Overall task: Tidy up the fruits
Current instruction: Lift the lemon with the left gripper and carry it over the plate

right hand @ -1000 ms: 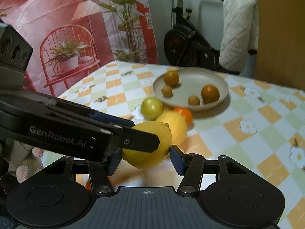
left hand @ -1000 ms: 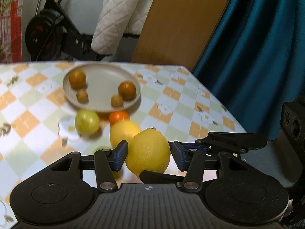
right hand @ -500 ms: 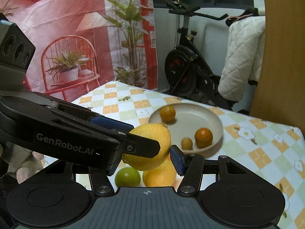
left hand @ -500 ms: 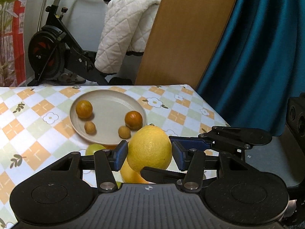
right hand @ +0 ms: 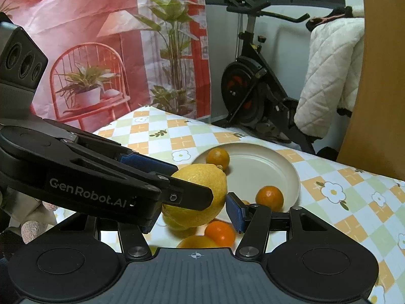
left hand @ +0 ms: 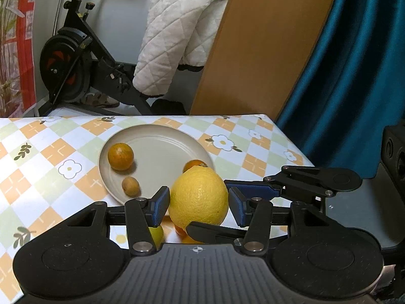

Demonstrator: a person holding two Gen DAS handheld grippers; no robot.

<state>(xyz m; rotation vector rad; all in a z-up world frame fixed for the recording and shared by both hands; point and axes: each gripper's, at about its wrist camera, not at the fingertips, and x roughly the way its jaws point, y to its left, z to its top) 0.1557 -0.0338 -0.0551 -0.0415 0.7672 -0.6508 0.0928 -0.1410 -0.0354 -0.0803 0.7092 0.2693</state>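
Observation:
A large yellow lemon (left hand: 198, 197) hangs in the air between the fingers of both grippers, above the table's near part. My left gripper (left hand: 198, 205) has its blue pads at the lemon's sides. My right gripper (right hand: 192, 210) crosses it; its fingers reach around the same lemon (right hand: 200, 195). A beige plate (left hand: 162, 141) lies beyond, with two oranges (left hand: 120, 156) and a small brown fruit (left hand: 130, 186). The plate also shows in the right wrist view (right hand: 255, 167).
Below the lemon lie an orange (right hand: 220, 231), a second yellow fruit (right hand: 197, 243) and a green fruit (left hand: 155, 234) on the checked tablecloth (left hand: 50, 152). The table's right edge (left hand: 291, 139) meets a teal curtain. An exercise bike (right hand: 253, 88) stands behind.
Both grippers have risen together with the lemon held between them and have moved towards the plate. The loose fruits have dropped low in view.

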